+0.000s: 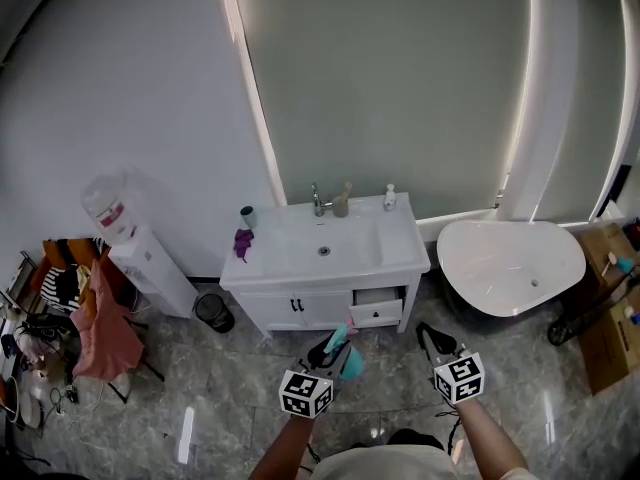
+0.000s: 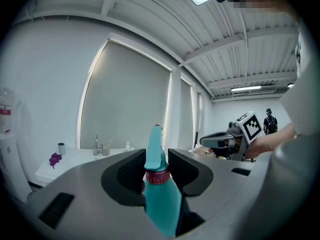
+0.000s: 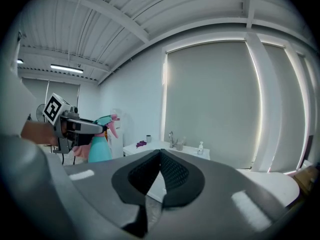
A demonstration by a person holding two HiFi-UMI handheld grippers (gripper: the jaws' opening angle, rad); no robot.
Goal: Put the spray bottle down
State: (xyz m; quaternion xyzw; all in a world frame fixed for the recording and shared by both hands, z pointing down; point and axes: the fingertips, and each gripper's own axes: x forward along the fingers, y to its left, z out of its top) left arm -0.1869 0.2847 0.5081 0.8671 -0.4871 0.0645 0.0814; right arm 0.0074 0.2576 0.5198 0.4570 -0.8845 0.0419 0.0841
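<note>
A teal spray bottle (image 1: 351,360) with a pink trigger stands upright between the jaws of my left gripper (image 1: 335,347), low in the head view in front of the white vanity (image 1: 285,266). In the left gripper view the jaws of that gripper (image 2: 156,167) are shut on the bottle (image 2: 162,200) just around its red collar, nozzle pointing up. My right gripper (image 1: 427,332) hovers beside it to the right. Its pads (image 3: 170,171) meet with nothing between them. From the right gripper view the bottle (image 3: 99,149) shows at the left.
The vanity top carries a sink basin (image 1: 324,249), a faucet (image 1: 317,200), a dark cup (image 1: 247,215), a purple cloth (image 1: 243,240) and a small soap bottle (image 1: 390,196). One drawer (image 1: 378,310) stands open. A white bathtub (image 1: 510,263) is right, a water dispenser (image 1: 140,253) and bin (image 1: 213,311) left.
</note>
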